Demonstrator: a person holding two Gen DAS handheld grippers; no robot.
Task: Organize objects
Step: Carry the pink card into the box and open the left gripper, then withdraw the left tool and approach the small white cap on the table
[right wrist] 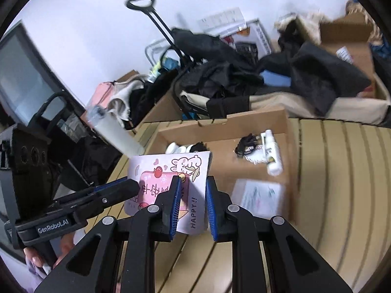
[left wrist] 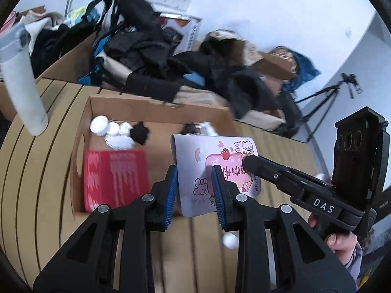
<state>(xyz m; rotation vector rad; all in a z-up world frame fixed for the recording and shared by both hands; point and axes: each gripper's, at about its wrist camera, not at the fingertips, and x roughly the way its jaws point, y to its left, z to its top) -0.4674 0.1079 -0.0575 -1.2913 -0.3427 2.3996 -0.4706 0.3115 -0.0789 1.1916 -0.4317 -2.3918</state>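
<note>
1. The card [left wrist: 190, 166] [right wrist: 156, 168] is pale lilac with a pink panel. It carries cartoon rabbits, a red apple, hearts, a rainbow and an ice-cream cone.
2. It reads "HAPPY !!" along one edge. Large red Chinese characters fill the panel, but they are partly covered.
3. The card stands tilted at the near rim of the box [left wrist: 156, 107], on the slatted table [left wrist: 36, 146].
4. The left gripper [left wrist: 193, 171] [right wrist: 133, 186] has its jaws apart and the card at its 12 o'clock. One blue pad sits at the card's left edge and the other in front of its face. It is unclear whether either pad touches the card.
5. The right gripper [right wrist: 193, 179] [left wrist: 246, 161] also has its jaws apart, with the card's right strip showing between them. In the left wrist view it comes in from 3 o'clock, its tip at the card's top right.
6. The right gripper's body reads "DAS" and the left's reads "GenRobot.AI".
7. In the box, a red pack [left wrist: 114, 178] lies at 9 o'clock of the card, its white print blurred. A white bottle [right wrist: 271, 153] lies at 2 o'clock in the right wrist view, its label unreadable.
</note>
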